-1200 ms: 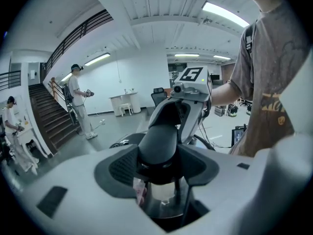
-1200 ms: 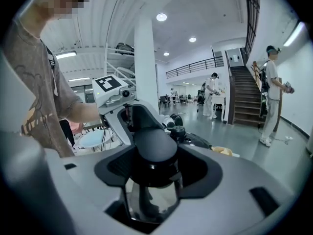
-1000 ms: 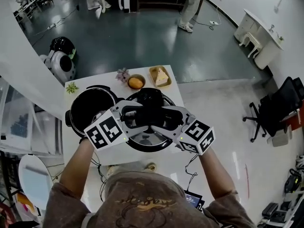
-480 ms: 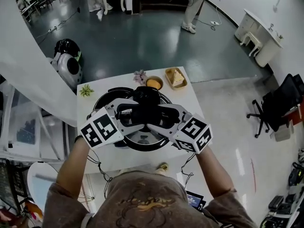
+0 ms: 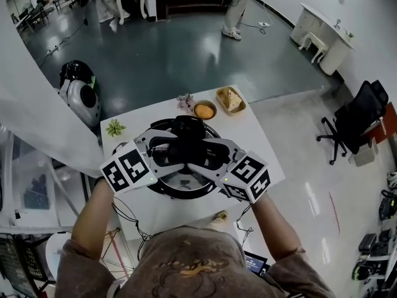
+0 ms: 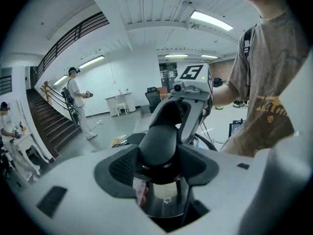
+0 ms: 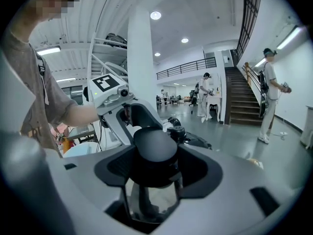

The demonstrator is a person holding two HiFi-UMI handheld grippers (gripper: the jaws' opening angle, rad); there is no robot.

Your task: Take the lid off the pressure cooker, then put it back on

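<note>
In the middle of the frame, the left hand-held gripper and the right hand-held gripper each clamp one end of the black handle from opposite sides, jaws set wide around it. The lid lies over the pressure cooker on the white surface (seated or just above, I cannot tell). A bowl and a dish stand just above it in the frame.

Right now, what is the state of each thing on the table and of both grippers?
lid: held by its handle above the pot; whether seated, cannot tell
pot: mostly covered by the lid
left gripper: shut on the handle
right gripper: shut on the handle
bowl: filled
tray: filled
</note>
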